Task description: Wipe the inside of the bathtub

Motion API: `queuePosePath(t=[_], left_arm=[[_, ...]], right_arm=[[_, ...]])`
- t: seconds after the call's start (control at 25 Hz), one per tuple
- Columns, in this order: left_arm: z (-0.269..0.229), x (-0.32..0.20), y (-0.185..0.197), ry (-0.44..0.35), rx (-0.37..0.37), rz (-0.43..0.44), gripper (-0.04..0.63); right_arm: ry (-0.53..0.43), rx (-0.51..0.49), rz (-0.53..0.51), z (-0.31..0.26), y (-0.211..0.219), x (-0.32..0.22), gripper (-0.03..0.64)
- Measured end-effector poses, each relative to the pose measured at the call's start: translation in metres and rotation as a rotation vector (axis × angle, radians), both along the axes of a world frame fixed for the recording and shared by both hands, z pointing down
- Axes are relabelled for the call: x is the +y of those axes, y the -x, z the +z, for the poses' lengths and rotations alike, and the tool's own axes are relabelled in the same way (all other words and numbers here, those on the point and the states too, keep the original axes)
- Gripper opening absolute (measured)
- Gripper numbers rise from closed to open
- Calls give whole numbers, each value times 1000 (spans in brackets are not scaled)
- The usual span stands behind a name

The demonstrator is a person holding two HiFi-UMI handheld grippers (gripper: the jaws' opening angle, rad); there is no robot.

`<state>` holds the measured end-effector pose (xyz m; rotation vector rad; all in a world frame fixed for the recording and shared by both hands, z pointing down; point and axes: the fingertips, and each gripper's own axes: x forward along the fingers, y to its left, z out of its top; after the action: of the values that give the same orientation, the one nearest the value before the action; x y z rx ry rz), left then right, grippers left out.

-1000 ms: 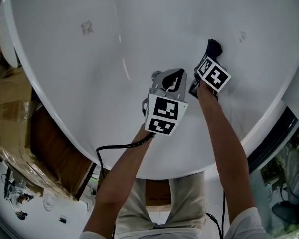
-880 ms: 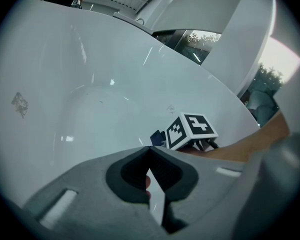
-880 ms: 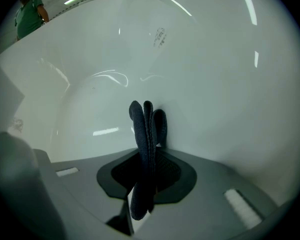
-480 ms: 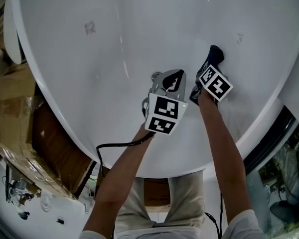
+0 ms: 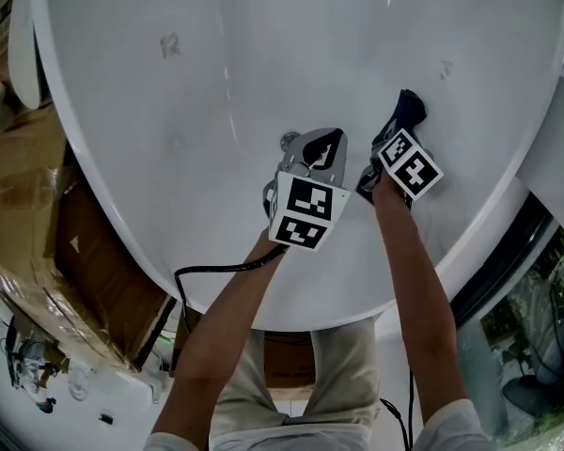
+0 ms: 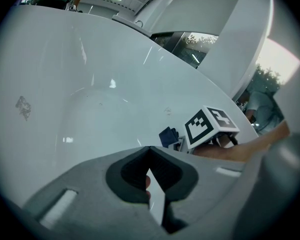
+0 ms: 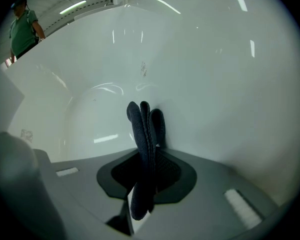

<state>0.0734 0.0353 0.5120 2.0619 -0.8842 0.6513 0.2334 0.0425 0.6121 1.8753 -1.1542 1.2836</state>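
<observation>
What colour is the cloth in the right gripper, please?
The cloth is dark blue; right gripper view.

Brown cardboard [image 5: 23,205], apparently wrapped in clear plastic, fills the left edge of the head view. Green foliage [image 5: 531,346] shows through glass at lower right. A person in a green shirt [image 7: 23,26] stands far off.

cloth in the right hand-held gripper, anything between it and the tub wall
Nothing visible does. The cloth, clamped in the right hand-held gripper, faces bare bathtub wall; the left hand-held gripper hangs off to its side.
</observation>
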Motion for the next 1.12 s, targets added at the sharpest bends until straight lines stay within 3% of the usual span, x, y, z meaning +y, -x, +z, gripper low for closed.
queuePosePath(t=[0.24, 0.76, 1.12], left_arm=[[-6, 6, 9, 4, -4, -7, 0], [-26, 24, 18, -13, 2, -6, 0], [-42, 35, 19, -26, 13, 1, 0]], right_arm=[[-15, 10, 57, -24, -1, 4, 60], [-59, 30, 68, -66, -5, 14, 60], [-102, 61, -43, -94, 5, 14, 60]])
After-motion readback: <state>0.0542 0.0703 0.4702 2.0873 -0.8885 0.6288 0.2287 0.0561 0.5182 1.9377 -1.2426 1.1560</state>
